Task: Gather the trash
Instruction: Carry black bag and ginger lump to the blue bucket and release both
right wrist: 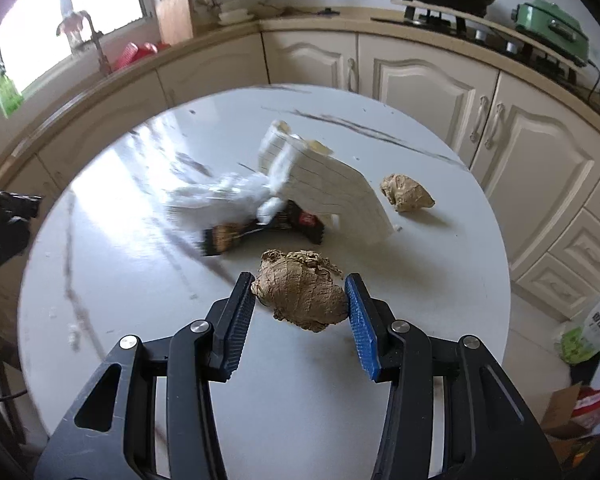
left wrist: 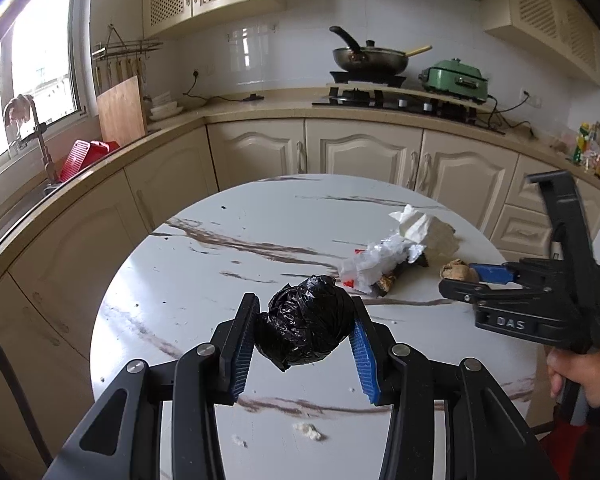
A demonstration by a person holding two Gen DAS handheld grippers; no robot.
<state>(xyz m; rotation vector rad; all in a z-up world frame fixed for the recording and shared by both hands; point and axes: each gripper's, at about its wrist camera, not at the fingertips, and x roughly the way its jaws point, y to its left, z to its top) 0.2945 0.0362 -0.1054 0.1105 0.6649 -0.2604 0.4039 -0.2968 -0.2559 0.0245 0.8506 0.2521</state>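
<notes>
My left gripper (left wrist: pixel 305 305) is shut on a crumpled black plastic bag (left wrist: pixel 304 328), held just above the white marble-pattern round table (left wrist: pixel 204 264). My right gripper (right wrist: pixel 299 280) is shut on a brown crumpled paper ball (right wrist: pixel 300 294), its pads touching both sides; in the left wrist view the right gripper (left wrist: pixel 458 278) reaches in from the right with a hand (left wrist: pixel 580 376) on its handle. Beyond lie a white tissue and plastic pile (left wrist: pixel 384 256), a folded lined white paper (right wrist: pixel 332 188), a dark snack wrapper (right wrist: pixel 260 228) and a second brown paper ball (right wrist: pixel 406 192).
Cream cabinets (left wrist: pixel 360 152) and a counter curve behind the table, with a wok (left wrist: pixel 370 58), a green cooker (left wrist: pixel 456 76), a cutting board (left wrist: pixel 122 110) and a sink tap (left wrist: pixel 40 136). White crumbs (left wrist: pixel 308 432) lie on the near tabletop. Bags and a box (right wrist: pixel 580 400) stand on the floor at right.
</notes>
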